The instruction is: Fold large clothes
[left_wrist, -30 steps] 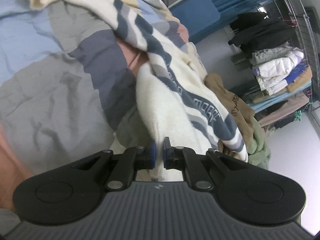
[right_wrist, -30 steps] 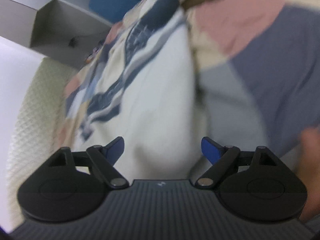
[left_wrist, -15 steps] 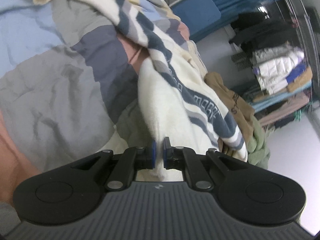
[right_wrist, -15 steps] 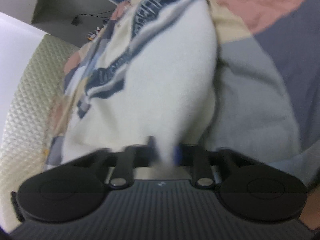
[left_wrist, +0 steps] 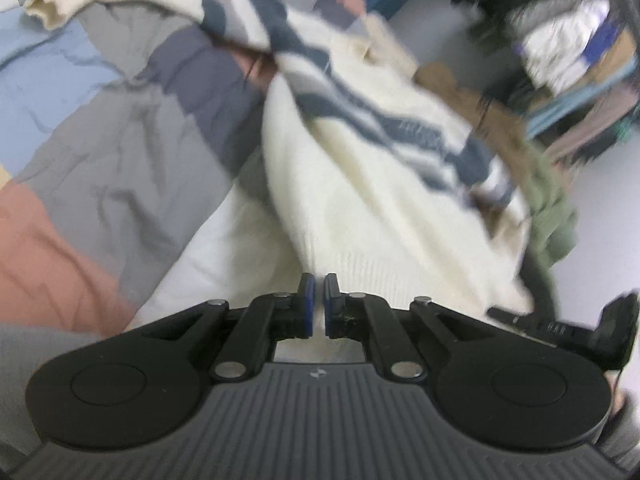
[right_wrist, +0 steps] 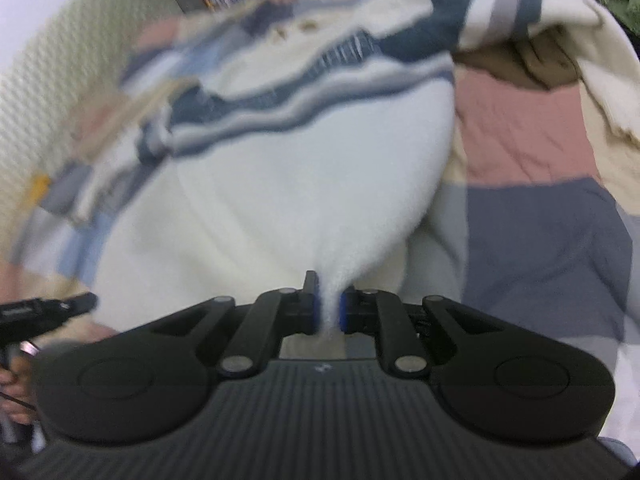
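Sweater (left_wrist: 372,184) hem (cream, navy-striped) pinched in both left tongs (left_wrist: 319,304) and right tongs (right_wrist: 329,306) over patchwork quilt (left_wrist: 120,152).

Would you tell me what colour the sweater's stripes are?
The sweater is cream with navy and grey stripes, shown best in the left wrist view.

Sweater (left_wrist: 360,200) fuzzy knit; quilt (left_wrist: 120,152) matt, creased cloth.

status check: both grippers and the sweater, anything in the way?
Left gripper shut on sweater hem. Right gripper shut on sweater too. Sweater spread over quilt. Brown garment and green one bunched at its far side.
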Action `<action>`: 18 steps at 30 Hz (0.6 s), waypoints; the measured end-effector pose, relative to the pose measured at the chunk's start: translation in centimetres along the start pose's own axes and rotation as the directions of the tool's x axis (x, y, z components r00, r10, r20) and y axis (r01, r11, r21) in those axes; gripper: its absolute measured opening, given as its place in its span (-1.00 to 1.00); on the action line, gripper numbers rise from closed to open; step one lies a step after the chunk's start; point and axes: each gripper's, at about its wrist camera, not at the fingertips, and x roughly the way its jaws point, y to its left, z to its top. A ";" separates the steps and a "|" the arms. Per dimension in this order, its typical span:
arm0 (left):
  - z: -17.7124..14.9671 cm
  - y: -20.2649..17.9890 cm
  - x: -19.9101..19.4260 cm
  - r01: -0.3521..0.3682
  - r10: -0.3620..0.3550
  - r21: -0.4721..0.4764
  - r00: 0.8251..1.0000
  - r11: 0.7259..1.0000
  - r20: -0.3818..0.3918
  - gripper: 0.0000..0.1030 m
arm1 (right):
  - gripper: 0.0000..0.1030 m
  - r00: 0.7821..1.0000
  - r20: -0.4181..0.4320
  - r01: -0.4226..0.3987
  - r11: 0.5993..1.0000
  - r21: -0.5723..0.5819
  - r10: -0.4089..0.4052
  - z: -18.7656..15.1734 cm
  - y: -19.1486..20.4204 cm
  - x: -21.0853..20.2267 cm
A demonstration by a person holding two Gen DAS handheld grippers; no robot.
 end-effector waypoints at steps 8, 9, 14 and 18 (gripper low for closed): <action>-1.1 -0.4 0.8 -0.114 0.116 0.049 0.993 0.992 -0.024 -0.96 | -0.71 0.998 -0.048 0.042 0.999 0.018 -0.041 -0.5 0.2 2.4; -1.2 -0.4 0.5 -0.117 0.118 0.049 0.993 0.992 -0.014 -0.95 | -0.69 0.998 -0.047 0.040 0.999 0.020 -0.039 -0.5 0.1 2.1; -1.1 -1.1 -0.7 -0.161 0.160 0.062 0.987 0.985 0.018 -0.28 | -0.28 0.998 -0.020 0.063 0.998 0.008 -0.063 0.2 0.1 0.5; -1.0 -2.5 -2.8 -0.186 0.175 0.103 0.978 0.977 0.110 -0.03 | 0.12 0.997 0.067 0.037 0.999 0.015 -0.038 1.4 0.2 -2.1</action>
